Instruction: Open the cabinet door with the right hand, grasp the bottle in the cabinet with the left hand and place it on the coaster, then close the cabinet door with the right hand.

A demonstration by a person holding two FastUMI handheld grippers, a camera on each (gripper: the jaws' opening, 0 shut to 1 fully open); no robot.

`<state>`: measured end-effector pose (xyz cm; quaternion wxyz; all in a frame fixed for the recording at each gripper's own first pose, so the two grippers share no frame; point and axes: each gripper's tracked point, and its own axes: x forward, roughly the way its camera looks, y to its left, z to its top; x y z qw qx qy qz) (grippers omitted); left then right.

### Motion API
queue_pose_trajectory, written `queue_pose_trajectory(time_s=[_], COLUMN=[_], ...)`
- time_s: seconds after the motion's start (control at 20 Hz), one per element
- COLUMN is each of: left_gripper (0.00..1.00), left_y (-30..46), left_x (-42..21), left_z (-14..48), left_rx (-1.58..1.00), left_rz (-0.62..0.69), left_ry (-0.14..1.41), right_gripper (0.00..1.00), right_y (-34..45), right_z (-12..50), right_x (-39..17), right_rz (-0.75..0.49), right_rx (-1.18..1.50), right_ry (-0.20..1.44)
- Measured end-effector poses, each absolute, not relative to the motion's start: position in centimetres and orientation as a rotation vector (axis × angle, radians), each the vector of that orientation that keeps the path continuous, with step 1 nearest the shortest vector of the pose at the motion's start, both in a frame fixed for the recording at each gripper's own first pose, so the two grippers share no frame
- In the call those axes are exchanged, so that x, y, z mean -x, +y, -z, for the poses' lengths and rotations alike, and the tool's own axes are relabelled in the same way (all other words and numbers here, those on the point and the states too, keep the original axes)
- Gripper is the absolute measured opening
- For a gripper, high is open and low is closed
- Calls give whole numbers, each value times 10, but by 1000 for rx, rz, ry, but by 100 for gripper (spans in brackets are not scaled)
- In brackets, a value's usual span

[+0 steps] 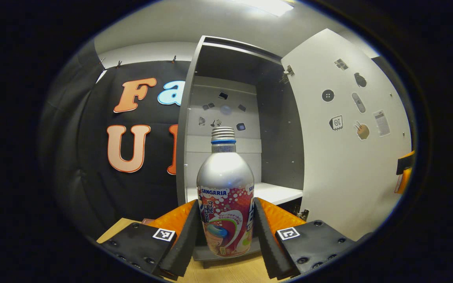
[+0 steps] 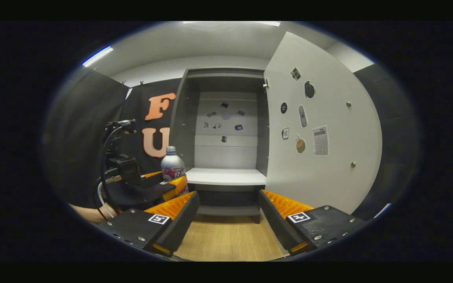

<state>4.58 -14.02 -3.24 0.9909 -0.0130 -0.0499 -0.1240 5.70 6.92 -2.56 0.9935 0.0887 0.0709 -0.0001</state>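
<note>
Both fingers of the left gripper (image 1: 226,236) pinch the soda bottle (image 1: 225,204), held upright above the wooden desk (image 1: 226,271), in front of the cabinet (image 1: 226,129). Cabinet door (image 1: 348,137) stands swung wide to the right, stickers on its inner face. Right gripper (image 2: 228,218), spread and holding nothing, faces the cabinet's white shelf (image 2: 226,177) over the desk.

In the right gripper view, the lower part of the bottle (image 2: 172,163) is hidden by the left gripper (image 2: 170,184). The stickers on the cabinet door (image 2: 321,157) are too small to be identified.
</note>
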Motion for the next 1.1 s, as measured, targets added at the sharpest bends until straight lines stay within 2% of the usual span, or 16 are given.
queue_pose_trajectory(time_s=[0.2, 0.5, 0.9, 1.1], left_gripper=[79, 79, 79, 79], left_y=[-131, -114, -110, -109], left_x=[-27, -1, 32, 42], left_z=[70, 144, 218, 253], left_rx=[-11, -19, -61, -24], left_rz=[273, 285, 311, 314], left_ry=[-97, -13, 46, 104], right_gripper=[93, 93, 93, 93], right_y=[85, 115, 100, 102], right_z=[32, 59, 62, 73], right_x=[-63, -70, -77, -81], right_rz=[1, -23, 55, 56], right_rx=[-171, -215, -126, -109], right_ry=[155, 192, 161, 198])
